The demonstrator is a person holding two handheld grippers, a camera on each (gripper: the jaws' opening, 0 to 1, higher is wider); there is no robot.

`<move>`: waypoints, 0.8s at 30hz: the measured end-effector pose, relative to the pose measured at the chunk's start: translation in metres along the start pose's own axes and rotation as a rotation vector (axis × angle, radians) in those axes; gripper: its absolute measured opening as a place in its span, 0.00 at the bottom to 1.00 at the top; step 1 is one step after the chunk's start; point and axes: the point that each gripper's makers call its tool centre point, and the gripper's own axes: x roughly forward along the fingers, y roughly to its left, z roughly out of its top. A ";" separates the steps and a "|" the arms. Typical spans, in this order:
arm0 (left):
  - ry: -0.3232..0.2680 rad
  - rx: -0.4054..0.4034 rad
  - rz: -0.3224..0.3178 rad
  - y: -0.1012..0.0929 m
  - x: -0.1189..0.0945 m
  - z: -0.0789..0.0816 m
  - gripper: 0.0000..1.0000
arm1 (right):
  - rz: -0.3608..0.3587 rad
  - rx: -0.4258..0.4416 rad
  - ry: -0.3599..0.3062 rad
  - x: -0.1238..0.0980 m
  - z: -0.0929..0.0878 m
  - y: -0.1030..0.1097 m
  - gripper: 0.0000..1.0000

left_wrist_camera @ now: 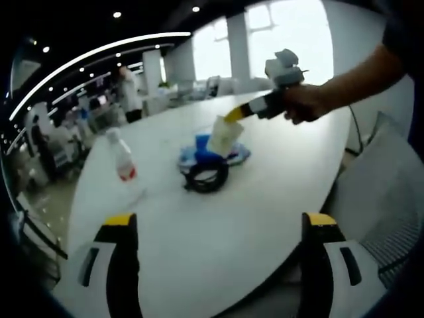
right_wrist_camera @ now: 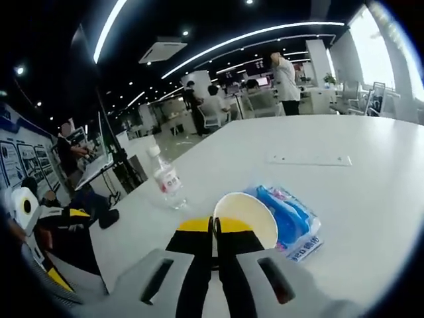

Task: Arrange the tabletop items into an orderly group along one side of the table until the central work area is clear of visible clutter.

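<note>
Right gripper [right_wrist_camera: 213, 228], jaws pressed together on the rim of a paper cup [right_wrist_camera: 246, 215], shown also from the left gripper view [left_wrist_camera: 233, 114] in a person's hand [left_wrist_camera: 305, 103], cup [left_wrist_camera: 224, 136] lifted over the blue pack. Left gripper [left_wrist_camera: 218, 225] released, jaws wide apart, nothing between them, low over the near edge of the white table [left_wrist_camera: 265, 199]. Blue pack [right_wrist_camera: 288, 215] flat on the table just right of the cup. Black cable coil [left_wrist_camera: 207, 177] just beside the pack [left_wrist_camera: 202, 149], nearer. Water bottle [right_wrist_camera: 165, 177] upright, left of the cup, near the table's left edge.
</note>
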 end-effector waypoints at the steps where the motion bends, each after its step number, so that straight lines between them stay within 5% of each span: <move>1: -0.001 0.000 0.001 0.000 0.000 0.000 1.00 | 0.002 -0.007 0.002 0.001 0.001 0.000 0.00; 24: 0.020 -0.006 0.010 0.003 0.002 -0.004 1.00 | 0.067 -0.110 0.051 0.029 0.006 0.015 0.00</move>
